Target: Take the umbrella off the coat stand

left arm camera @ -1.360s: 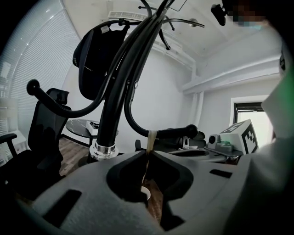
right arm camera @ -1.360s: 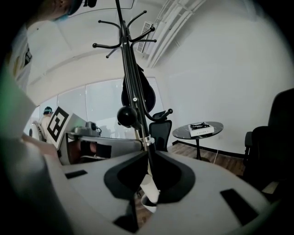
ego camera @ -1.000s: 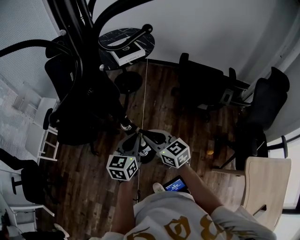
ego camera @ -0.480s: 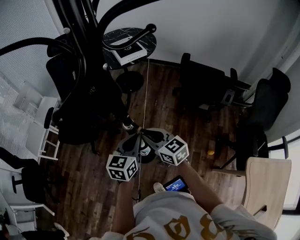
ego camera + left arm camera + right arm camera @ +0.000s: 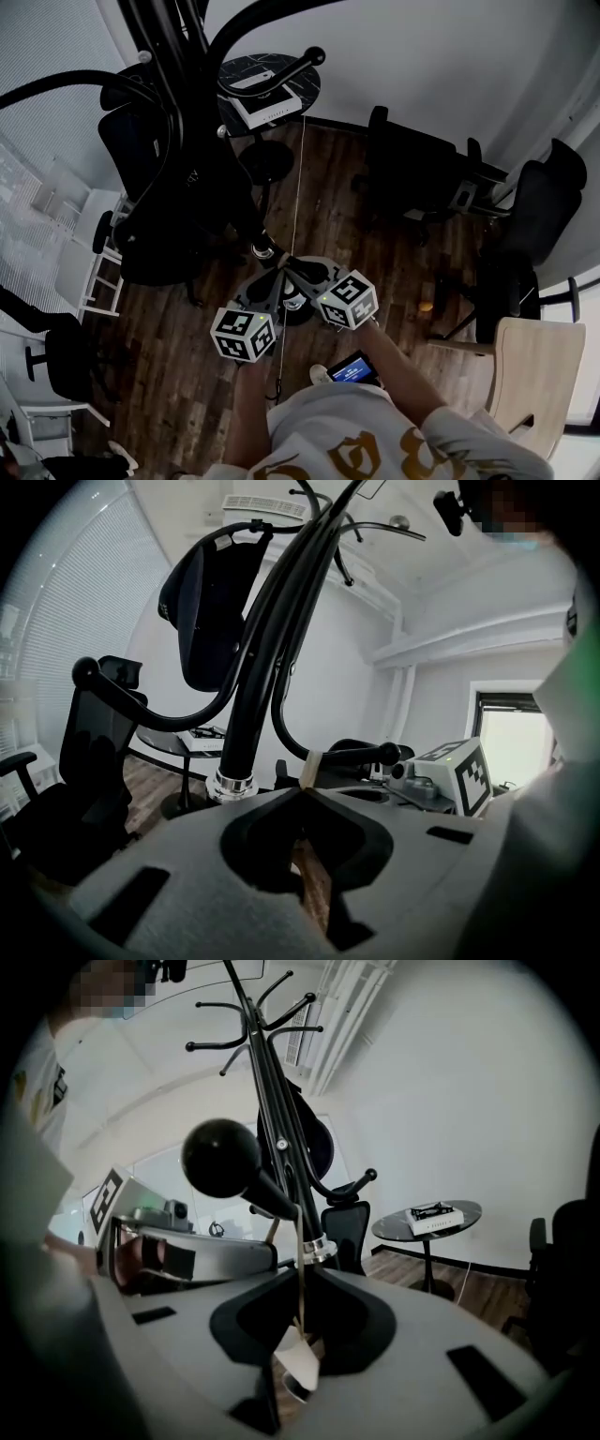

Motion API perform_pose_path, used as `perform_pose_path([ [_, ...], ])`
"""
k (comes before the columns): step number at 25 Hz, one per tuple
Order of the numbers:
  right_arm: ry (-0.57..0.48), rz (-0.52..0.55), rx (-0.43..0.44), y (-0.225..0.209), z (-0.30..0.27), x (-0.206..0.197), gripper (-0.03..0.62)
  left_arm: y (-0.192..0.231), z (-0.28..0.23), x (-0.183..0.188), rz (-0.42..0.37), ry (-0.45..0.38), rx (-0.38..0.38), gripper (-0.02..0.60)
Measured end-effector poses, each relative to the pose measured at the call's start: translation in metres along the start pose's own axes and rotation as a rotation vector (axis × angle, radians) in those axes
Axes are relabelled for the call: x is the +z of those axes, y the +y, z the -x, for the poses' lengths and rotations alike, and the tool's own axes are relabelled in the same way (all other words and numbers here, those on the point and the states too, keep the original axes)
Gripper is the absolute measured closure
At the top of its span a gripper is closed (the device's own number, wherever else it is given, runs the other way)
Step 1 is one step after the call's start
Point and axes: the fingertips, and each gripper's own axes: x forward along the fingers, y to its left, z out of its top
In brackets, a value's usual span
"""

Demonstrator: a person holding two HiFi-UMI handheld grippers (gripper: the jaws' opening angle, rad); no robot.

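left gripper (image 5: 305, 791): jaws pressed onto thin tan strip (image 5: 309, 767) | right gripper (image 5: 302, 1271): jaws pinching same strip | umbrella (image 5: 206, 602): apparently the dark bundle hanging on coat stand (image 5: 253, 677), above both grippers, untouched

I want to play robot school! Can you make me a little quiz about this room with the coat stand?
1. True or false: the right gripper has its jaws wide apart.
2. What lies on the round table? A) flat box B) cup C) shoe
3. Fill in: the coat stand is ____ in colour.
Key: 1 false, they pinch a thin cord; 2 A; 3 black.
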Motion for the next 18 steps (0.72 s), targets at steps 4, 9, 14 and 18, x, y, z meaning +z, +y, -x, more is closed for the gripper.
perform_pose_path([
  [4,-0.041,-0.013,-0.056,-0.0042,0.0018,0.0048,0.540,-0.0005,0.0005,0.0000,0.011,0.000,-0.008,0.558],
  [9,-0.036,-0.032,-0.042,-0.0016,0.0002,0.0029,0.540,-0.0008,0.0008,0.0000,0.017,0.001,-0.011,0.558],
  [14,-0.031,0.014,-0.055,-0.0004,0.0007,0.0036,0.579,0.0006,0.0000,0.0000,0.030,0.000,-0.014,0.558],
  [18,-0.046,-0.013,-0.060,-0.0015,0.0021,0.0039,0.579,-0.0002,-0.0004,-0.0001,0.029,0.003,-0.015,0.558],
])
